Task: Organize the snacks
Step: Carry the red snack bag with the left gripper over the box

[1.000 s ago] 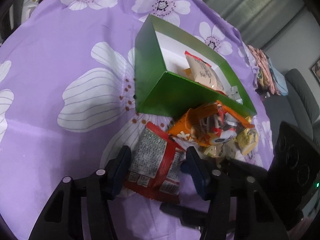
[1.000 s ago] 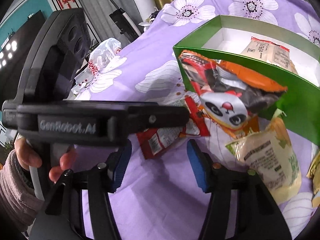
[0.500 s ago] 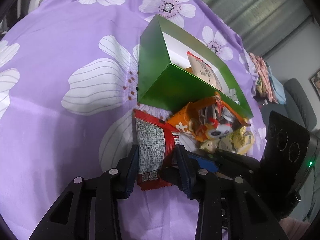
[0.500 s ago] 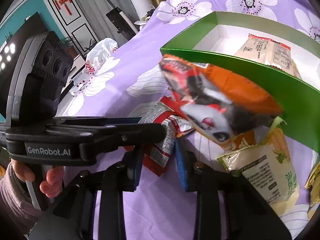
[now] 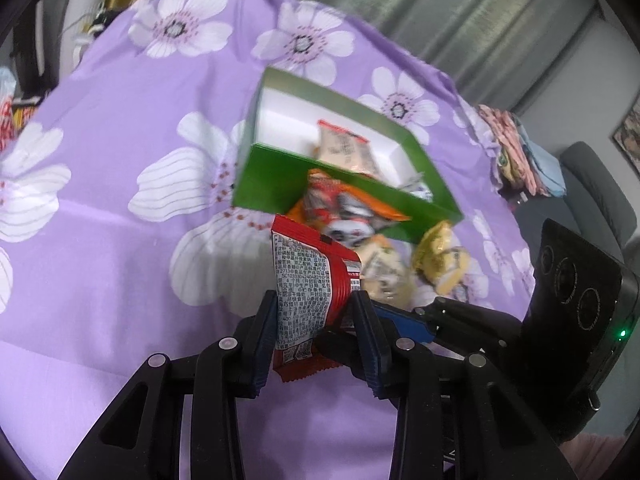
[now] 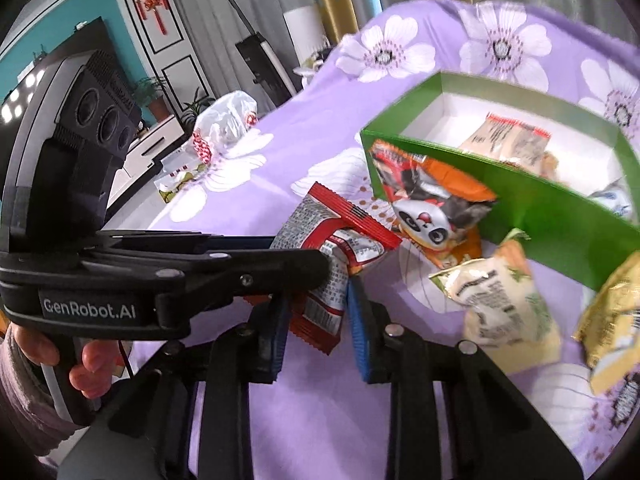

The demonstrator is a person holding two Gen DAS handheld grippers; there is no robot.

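A red snack packet with a printed white back hangs above the purple cloth. My left gripper is shut on its lower part. In the right wrist view my right gripper is shut on the same red packet, and the left gripper reaches in from the left. The green box, white inside, lies beyond with a beige packet in it. An orange panda packet leans on the green box's front wall.
A cream and green packet and a yellow packet lie loose in front of the box. The flowered purple cloth covers the surface. A white plastic bag sits at its far edge. A person's hand holds the left gripper's handle.
Both grippers went from open to shut on the red packet and lifted it off the cloth. The box and loose packets now look farther off.
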